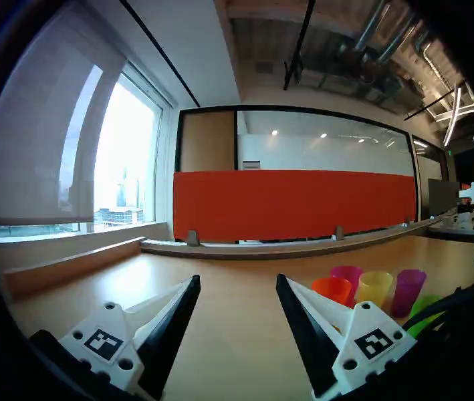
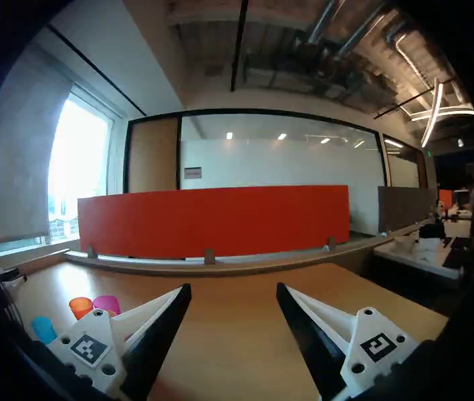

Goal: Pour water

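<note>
In the left gripper view my left gripper [image 1: 238,284] is open above the wooden table [image 1: 237,334], nothing between its fingers. Just right of its right finger stand plastic cups: an orange cup [image 1: 332,291], a magenta cup [image 1: 347,275], a yellow cup [image 1: 374,287], a purple cup [image 1: 408,291] and a green cup [image 1: 424,309], partly hidden. In the right gripper view my right gripper [image 2: 233,293] is open over the same table [image 2: 237,334], holding nothing. Left of its left finger I see an orange cup [image 2: 81,307], a magenta cup [image 2: 106,304] and a blue cup [image 2: 43,329].
An orange divider panel [image 1: 293,204] runs along the table's far edge. A bright window [image 1: 123,167] with a wooden sill is on the left. Another desk [image 2: 424,257] with dark items stands to the right beyond the table edge.
</note>
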A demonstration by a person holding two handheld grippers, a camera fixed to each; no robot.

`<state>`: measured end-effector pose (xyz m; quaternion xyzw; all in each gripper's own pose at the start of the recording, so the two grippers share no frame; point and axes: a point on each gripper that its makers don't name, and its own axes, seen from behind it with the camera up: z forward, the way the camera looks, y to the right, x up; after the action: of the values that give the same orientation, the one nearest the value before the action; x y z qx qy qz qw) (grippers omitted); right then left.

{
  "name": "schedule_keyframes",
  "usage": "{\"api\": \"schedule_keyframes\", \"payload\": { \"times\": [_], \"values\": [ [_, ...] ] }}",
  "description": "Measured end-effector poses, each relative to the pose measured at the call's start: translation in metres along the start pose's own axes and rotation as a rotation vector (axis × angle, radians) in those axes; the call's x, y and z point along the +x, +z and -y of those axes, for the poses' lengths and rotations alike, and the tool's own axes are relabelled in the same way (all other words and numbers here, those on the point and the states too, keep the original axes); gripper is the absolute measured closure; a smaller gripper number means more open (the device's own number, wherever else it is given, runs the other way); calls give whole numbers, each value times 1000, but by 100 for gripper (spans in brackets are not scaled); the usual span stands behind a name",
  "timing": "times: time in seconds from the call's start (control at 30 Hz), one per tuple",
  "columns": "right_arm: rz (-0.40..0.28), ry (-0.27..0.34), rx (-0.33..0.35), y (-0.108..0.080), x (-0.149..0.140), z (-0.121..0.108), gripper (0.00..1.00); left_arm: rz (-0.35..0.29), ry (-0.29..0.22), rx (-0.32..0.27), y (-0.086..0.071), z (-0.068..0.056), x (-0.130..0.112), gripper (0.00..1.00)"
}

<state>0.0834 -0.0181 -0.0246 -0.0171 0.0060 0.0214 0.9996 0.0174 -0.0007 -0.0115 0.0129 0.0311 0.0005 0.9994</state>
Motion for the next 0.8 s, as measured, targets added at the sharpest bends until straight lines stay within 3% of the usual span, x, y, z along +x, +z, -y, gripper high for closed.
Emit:
{"api": "schedule_keyframes", "payload": {
  "times": [0.8],
  "values": [
    [-14,8,-9,-8,10,-8,1,38,-4,-4,5,-1,-13,16]
  ]
}}
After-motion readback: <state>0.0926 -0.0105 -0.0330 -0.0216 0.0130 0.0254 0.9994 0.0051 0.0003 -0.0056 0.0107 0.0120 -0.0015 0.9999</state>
